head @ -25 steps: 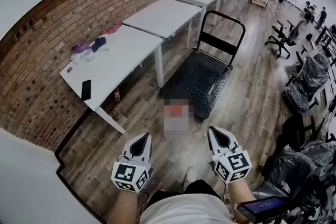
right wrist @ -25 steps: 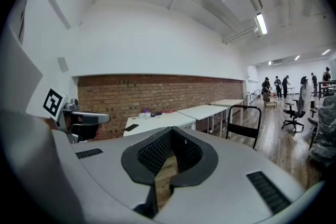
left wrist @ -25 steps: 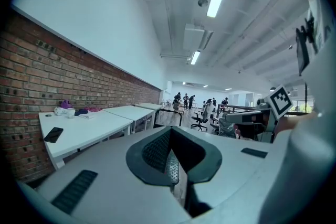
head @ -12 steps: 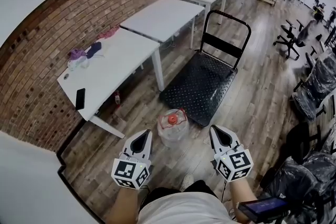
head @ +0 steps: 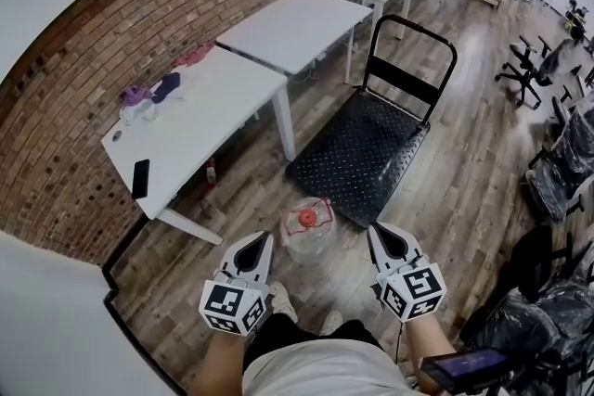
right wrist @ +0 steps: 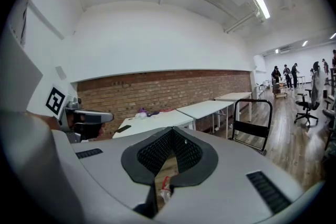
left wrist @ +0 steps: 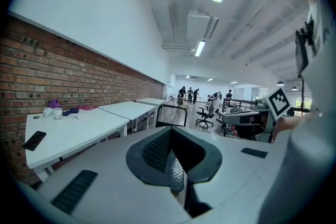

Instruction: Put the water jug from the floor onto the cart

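Observation:
A clear water jug [head: 308,233] with a red cap stands upright on the wooden floor, just in front of the near edge of the black platform cart [head: 357,158]. The cart's upright handle [head: 413,46] is at its far end. My left gripper [head: 262,241] is shut, with nothing in it, near and to the left of the jug. My right gripper [head: 377,231] is also shut and holds nothing, near and to the right of the jug. Neither touches the jug. In the right gripper view the jug [right wrist: 165,187] shows through the slit under the shut jaws. The left gripper view shows the cart handle [left wrist: 171,114] ahead.
White tables [head: 200,116] line the brick wall on the left, one with a black phone [head: 140,178] and cloths [head: 153,93]. A small bottle [head: 211,172] stands under the nearest table. Office chairs [head: 534,74] and wrapped seats fill the right side. People stand far back.
The jug and cart have come nearer in the head view as I walked forward. Both grippers stay shut and now flank the jug more closely.

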`<state>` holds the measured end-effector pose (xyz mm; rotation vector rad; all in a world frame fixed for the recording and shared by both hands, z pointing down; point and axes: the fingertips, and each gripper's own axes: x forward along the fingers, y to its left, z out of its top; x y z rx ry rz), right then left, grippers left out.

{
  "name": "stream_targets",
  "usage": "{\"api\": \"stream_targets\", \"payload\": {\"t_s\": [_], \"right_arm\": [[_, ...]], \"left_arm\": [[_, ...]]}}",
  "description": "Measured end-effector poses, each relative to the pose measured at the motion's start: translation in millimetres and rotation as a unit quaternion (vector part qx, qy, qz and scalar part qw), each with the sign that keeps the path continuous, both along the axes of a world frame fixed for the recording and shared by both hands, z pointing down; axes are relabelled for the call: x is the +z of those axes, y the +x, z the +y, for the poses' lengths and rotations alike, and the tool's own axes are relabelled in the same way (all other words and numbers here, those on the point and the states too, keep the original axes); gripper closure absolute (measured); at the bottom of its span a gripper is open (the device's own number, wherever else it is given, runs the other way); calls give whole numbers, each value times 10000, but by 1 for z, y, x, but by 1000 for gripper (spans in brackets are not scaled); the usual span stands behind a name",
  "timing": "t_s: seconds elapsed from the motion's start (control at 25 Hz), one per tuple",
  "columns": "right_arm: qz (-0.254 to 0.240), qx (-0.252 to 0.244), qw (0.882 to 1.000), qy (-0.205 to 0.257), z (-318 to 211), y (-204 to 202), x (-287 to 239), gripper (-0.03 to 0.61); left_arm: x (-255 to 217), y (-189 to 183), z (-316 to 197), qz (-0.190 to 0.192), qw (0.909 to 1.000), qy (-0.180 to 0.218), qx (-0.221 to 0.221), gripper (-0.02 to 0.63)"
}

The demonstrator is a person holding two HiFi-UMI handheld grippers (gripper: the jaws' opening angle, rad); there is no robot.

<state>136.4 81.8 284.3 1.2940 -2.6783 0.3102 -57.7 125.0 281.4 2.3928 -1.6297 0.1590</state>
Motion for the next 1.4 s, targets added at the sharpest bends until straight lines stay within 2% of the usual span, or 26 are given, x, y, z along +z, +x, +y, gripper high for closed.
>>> {"api": "stream_targets", "payload": {"t_s": [0.32, 0.72, 1.04, 1.4], "right_arm": [[225, 198, 9995, 2, -49, -31, 1, 577], [359, 647, 9973, 29, -122, -91, -8, 577], [481, 867, 9950, -137, -157, -113, 13, 577], [545, 410, 9972, -303, -200, -120, 51, 577]], "left_arm": [[7, -28, -68, 216, 9993, 40, 294, 615], [5, -91, -162, 78, 9972, 206, 719, 615], [35, -135, -192, 58, 9982, -87, 585, 615], [67, -136, -206, 58, 9990, -421, 170, 615]]}}
